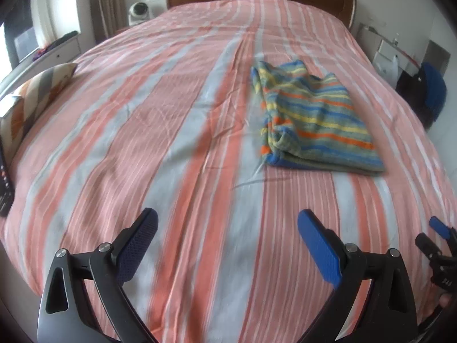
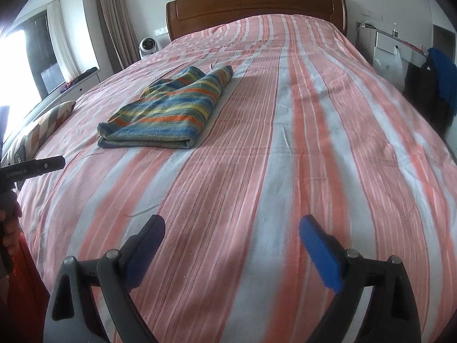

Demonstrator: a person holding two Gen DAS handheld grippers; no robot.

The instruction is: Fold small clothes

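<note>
Striped in blue, green, yellow and orange, one small folded garment (image 1: 317,120) lies on the bed (image 1: 160,143), out past both grippers and touching neither. It is doubled over, with a thick rolled fold along its near edge and a looser, rumpled end toward the wooden headboard (image 2: 257,5). Seen from the right wrist, the same piece (image 2: 168,114) sits left of centre on the pink, salmon and grey striped bedspread.

Nothing lies on the cover between the grippers and the garment. One left gripper (image 1: 227,245) hovers over the near part of the bed with its blue-padded fingers spread wide apart and nothing between them. One right gripper (image 2: 231,248) is likewise spread wide and empty. Each shows at the edge of the other's view: the right one low at the right side of the left wrist view, the left one as a dark bar held by a hand (image 2: 10,223) at the left edge of the right wrist view.

Around the bed: one patterned cushion (image 1: 31,100) on its left side, a small white round appliance (image 2: 148,46) beside the headboard, a curtain (image 2: 111,14) behind it, and a blue cloth (image 2: 444,71) draped over something dark at the right.
</note>
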